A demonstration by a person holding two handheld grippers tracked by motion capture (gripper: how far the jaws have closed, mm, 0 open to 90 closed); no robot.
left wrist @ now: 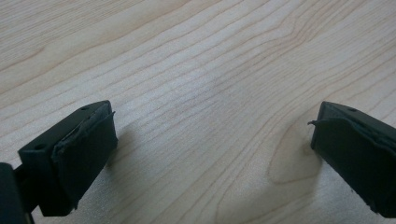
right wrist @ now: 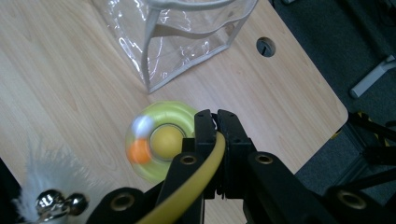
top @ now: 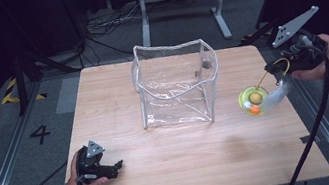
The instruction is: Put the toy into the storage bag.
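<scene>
Dangling from the right claw (right wrist: 215,122), the toy (top: 254,101) hangs vertically

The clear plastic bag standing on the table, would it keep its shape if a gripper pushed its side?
Probably not. The clear plastic bag has thin, wrinkled walls and a wavy rim, so it would likely buckle. It looks empty and light, so it might slide across the smooth wooden table.

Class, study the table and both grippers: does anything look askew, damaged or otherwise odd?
The clear bag stands open with its rim sagging and crumpled. The round yellow toy dangles tilted from its yellow wand, pinched in the right gripper. Nothing looks spilled or broken.
</scene>
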